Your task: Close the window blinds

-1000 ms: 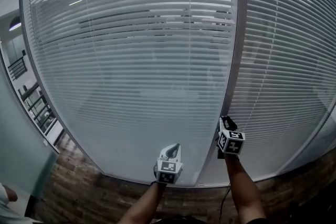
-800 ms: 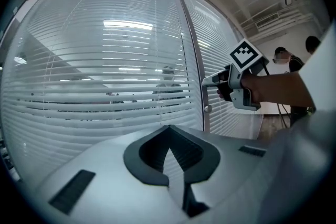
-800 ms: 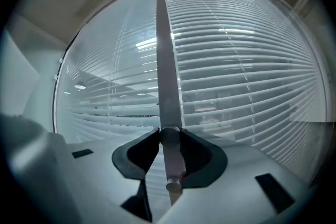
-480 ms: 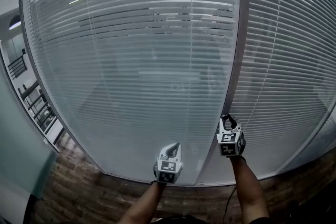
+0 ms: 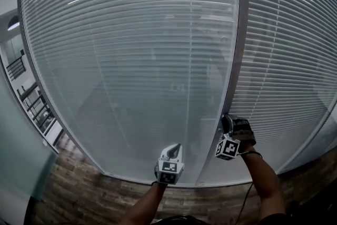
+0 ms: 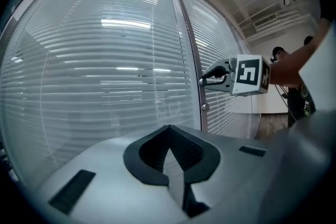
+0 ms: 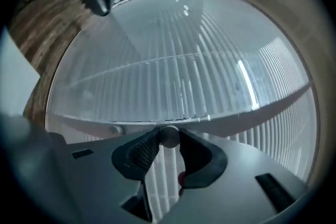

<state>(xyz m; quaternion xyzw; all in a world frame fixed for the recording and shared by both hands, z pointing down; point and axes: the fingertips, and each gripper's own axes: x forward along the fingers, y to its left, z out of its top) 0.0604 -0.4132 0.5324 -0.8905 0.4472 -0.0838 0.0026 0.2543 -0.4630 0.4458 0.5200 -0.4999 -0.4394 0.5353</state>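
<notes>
- The white horizontal-slat window blinds (image 5: 131, 60) hang behind glass across the whole wall ahead, in two panels parted by a grey upright metal frame post (image 5: 238, 50); in the head view the slats lie nearly flat, with only dim shapes showing through
- The right gripper (image 7: 169, 140) has its two dark jaws partly apart and pressed on a small round silvery knob (image 7: 169, 135) at the frame post. Only its own view shows this grip, and there the slats run up and down, since the gripper lies rolled on its side
- The head view shows that gripper's tips at the post and its white marker cube (image 5: 227, 148) turned down and to the left, but the knob is hidden there
- The left gripper (image 6: 169, 157) has its jaws together with nothing between them, as its own view shows; the head view places it low, pointing at the bottom of the left panel
- Only the left gripper view shows a second little round stud (image 6: 205, 107) lower on the post, below the right gripper's tips
</notes>
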